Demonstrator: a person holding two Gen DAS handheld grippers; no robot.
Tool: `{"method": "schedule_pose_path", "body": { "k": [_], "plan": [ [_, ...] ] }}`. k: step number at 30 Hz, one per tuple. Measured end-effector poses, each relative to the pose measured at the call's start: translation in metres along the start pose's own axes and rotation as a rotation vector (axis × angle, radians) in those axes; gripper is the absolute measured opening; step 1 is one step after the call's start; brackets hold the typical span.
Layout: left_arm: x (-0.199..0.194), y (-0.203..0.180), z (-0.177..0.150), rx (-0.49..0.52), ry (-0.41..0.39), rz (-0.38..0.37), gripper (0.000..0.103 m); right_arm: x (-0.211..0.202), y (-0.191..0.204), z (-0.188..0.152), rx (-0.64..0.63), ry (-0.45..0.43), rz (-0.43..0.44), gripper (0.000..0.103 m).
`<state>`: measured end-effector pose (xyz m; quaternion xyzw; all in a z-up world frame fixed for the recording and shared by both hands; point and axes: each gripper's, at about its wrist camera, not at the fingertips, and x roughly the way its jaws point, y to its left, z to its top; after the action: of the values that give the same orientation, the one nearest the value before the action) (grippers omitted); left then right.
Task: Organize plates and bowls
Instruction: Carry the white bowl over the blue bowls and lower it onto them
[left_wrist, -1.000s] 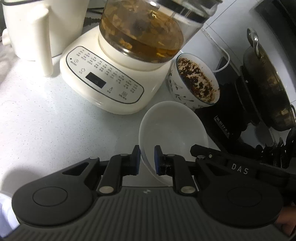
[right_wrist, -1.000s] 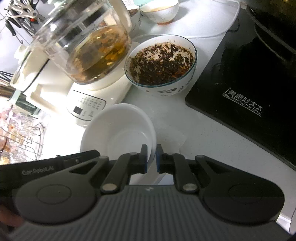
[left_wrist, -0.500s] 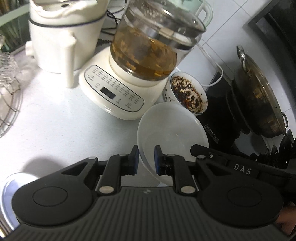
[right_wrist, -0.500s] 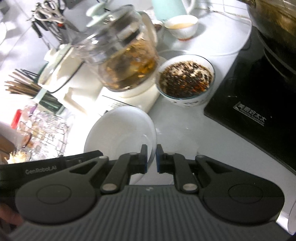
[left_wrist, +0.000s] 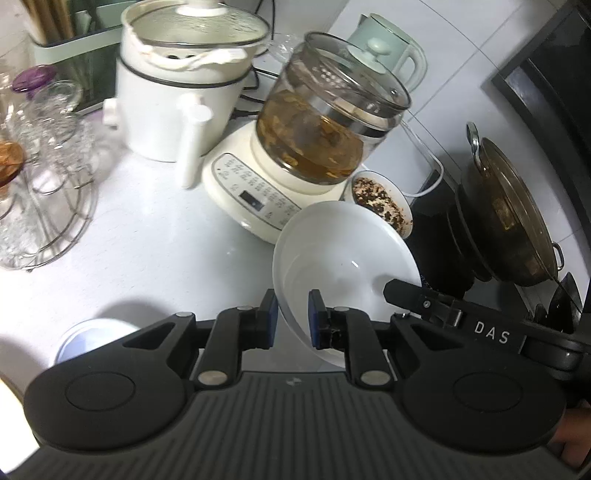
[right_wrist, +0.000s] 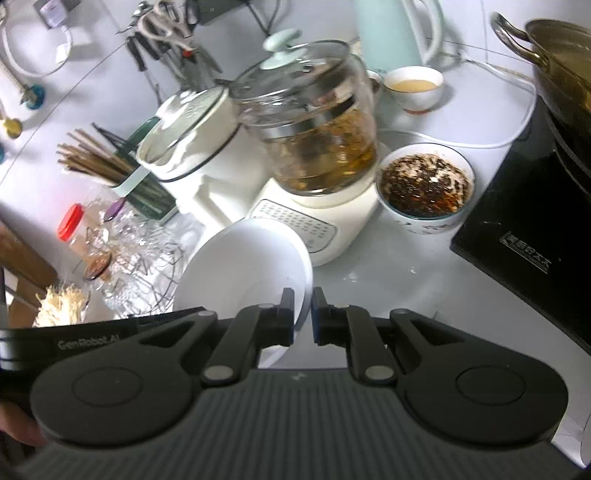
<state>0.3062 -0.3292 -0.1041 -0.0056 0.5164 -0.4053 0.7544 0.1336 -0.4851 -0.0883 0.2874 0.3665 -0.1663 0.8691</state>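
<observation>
Together, the left tool (left_wrist: 291, 314) and right tool (right_wrist: 303, 314) pinch opposite sides of one smooth, round white bowl (left_wrist: 343, 266), each with its blue-padded jaws nearly closed on the thin rim. Both tools slant downward, and the glossy empty bowl hangs tilted above the speckled white bench (left_wrist: 155, 258). Beyond it stands a glass kettle (left_wrist: 321, 125) of brown brew on a cream base, with a patterned bowl (right_wrist: 424, 188) crusted in dark flakes just beside that. A wire rack (left_wrist: 40, 206) of clear glasses sits farther left.
</observation>
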Motion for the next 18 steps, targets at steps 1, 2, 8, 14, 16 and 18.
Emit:
{"method": "schedule_pose_path", "body": {
  "k": [1, 2, 8, 14, 16, 18],
  "plan": [
    [-0.004, 0.002, -0.001, 0.000, -0.006, 0.001, 0.018, -0.001, 0.004, 0.000, -0.005, -0.002, 0.003, 0.012],
    [-0.008, 0.004, -0.002, -0.002, -0.012, 0.002, 0.018, -0.002, 0.007, -0.001, -0.012, -0.005, 0.007, 0.012],
    [-0.031, 0.019, -0.005, -0.021, -0.053, 0.013, 0.018, -0.002, 0.028, -0.001, -0.050, -0.011, 0.035, 0.012],
    [-0.052, 0.034, -0.005, -0.044, -0.098, 0.028, 0.018, -0.001, 0.050, 0.000, -0.089, -0.019, 0.063, 0.012],
    [-0.060, 0.040, -0.007, -0.054, -0.111, 0.034, 0.019, -0.001, 0.058, 0.000, -0.100, -0.018, 0.074, 0.012],
    [-0.067, 0.047, -0.010, -0.066, -0.125, 0.040, 0.019, 0.000, 0.065, 0.000, -0.111, -0.017, 0.086, 0.012]
  ]
}}
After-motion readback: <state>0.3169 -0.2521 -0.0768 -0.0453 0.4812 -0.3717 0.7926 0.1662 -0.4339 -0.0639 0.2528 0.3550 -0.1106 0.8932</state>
